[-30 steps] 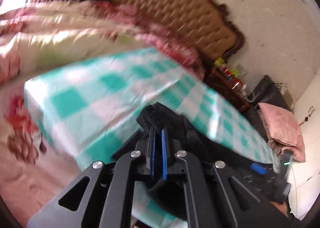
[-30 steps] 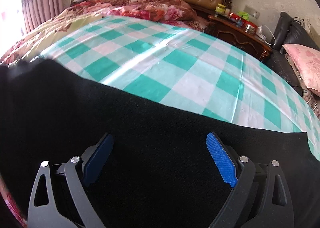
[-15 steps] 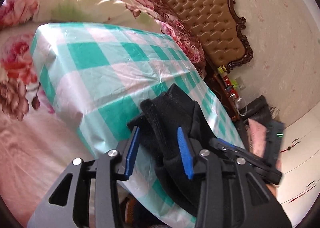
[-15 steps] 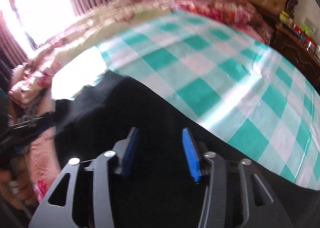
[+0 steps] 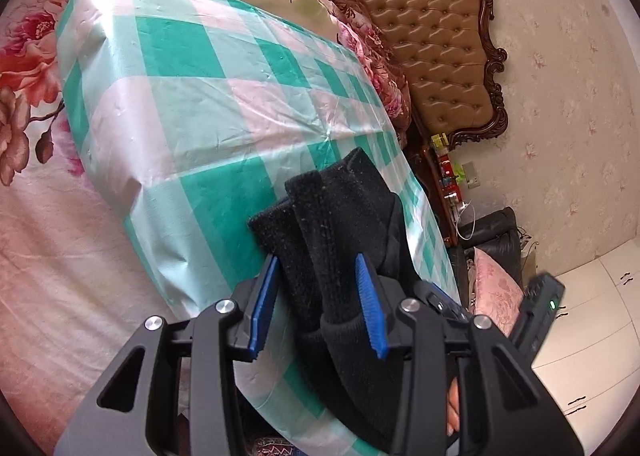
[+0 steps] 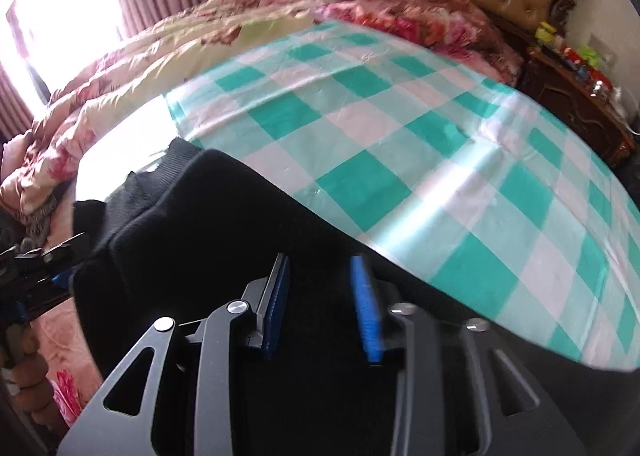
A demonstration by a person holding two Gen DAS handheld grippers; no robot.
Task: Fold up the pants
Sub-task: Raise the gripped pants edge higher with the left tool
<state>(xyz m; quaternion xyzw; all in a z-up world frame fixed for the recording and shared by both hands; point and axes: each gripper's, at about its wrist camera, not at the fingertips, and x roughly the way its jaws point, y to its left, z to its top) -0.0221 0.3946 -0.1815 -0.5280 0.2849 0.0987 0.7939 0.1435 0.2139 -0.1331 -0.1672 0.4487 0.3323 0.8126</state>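
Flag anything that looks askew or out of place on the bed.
The black pants sit bunched in thick folds between the open left gripper, near the checkered cloth's edge, not flat. Nothing looks spilled or damaged.

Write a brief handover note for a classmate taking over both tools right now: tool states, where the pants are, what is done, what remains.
Left tool: open, bunched end of the black pants between its fingers, not clamped.
Right tool: partly open over the pants' broad part, gripping nothing.
Pants lie along the near edge of the checked cloth on the bed.
Done: a rough gathering at one end.
Left: flatten, fold neatly.
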